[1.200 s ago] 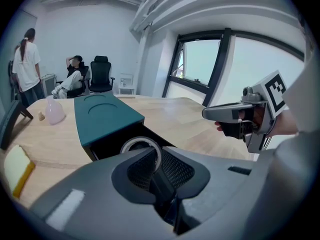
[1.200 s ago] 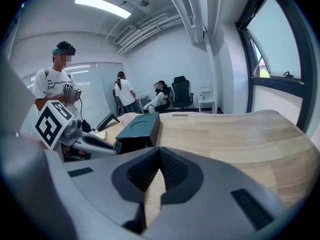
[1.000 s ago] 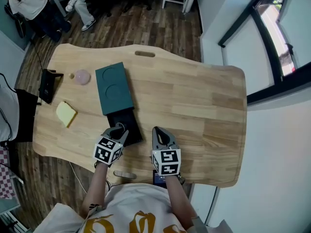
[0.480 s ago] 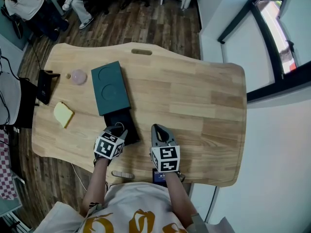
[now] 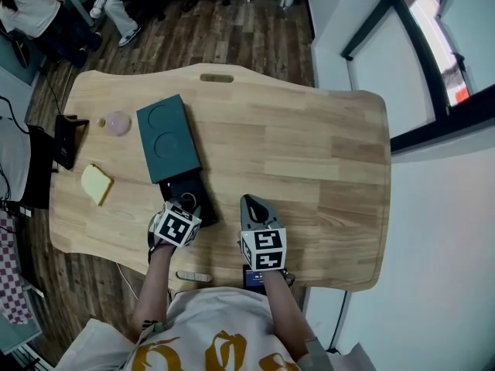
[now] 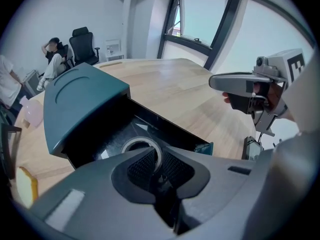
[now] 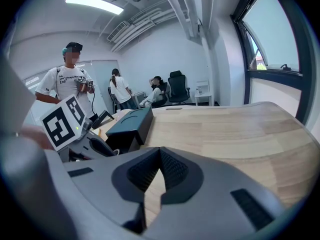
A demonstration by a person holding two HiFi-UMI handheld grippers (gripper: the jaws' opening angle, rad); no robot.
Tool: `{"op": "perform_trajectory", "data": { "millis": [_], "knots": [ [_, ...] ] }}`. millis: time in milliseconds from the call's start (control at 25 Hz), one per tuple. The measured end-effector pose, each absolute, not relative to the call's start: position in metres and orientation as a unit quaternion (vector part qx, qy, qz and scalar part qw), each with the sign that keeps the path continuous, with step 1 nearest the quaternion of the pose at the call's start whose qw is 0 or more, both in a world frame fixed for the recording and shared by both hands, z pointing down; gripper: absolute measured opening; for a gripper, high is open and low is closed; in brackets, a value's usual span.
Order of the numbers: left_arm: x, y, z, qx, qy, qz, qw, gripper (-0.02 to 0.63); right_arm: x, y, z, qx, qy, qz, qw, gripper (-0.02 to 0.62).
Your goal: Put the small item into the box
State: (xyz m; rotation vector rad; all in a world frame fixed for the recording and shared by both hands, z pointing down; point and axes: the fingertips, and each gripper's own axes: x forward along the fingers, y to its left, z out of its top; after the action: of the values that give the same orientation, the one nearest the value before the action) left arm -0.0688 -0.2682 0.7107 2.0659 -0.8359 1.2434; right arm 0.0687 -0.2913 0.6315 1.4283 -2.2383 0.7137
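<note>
Presently, the left gripper (image 5: 186, 205) is held over the near end of the teal box (image 5: 165, 136), from which a black inner tray (image 5: 195, 190) is drawn out toward the person; its jaws are closed on the wall of a small clear ring (image 6: 141, 146), seemingly a roll of tape; in the left gripper view the ring is seen over the open tray, inside its outline; whether it touches the tray floor cannot be told. The right gripper (image 5: 254, 202) is held low over the wooden table (image 5: 325, 153), near the tray on its right and apart from it; in the right gripper view its jaws are drawn together at the tips, only bare wood shows through the narrow slit below them, and nothing is held. To the left of the box, a pink disc (image 5: 117, 123) and a yellow sponge-like block (image 5: 96, 184) are laid on the table, well apart from each other; a black stand (image 5: 65, 139) is set at the table's left edge. Beyond the far end of the table, seated people (image 5: 31, 10) are seen.
</note>
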Motion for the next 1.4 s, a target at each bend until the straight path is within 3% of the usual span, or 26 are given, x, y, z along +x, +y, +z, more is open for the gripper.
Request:
{"op": "perform_trajectory", "data": {
  "millis": [600, 1040, 1400],
  "knots": [
    [-0.074, -0.270, 0.700, 0.782, -0.333, 0.446, 0.280, 0.046, 0.074, -0.287, 0.615, 0.518, -0.798, 0.238, 0.194, 0.005],
    [-0.085, -0.275, 0.641, 0.807, -0.400, 0.387, 0.200, 0.044, 0.080, -0.273, 0.579, 0.525, -0.806, 0.197, 0.191, 0.005],
    [-0.086, -0.253, 0.602, 0.826, -0.426, 0.306, 0.208, 0.044, 0.067, -0.252, 0.552, 0.516, -0.819, 0.174, 0.178, 0.003]
  ]
}}
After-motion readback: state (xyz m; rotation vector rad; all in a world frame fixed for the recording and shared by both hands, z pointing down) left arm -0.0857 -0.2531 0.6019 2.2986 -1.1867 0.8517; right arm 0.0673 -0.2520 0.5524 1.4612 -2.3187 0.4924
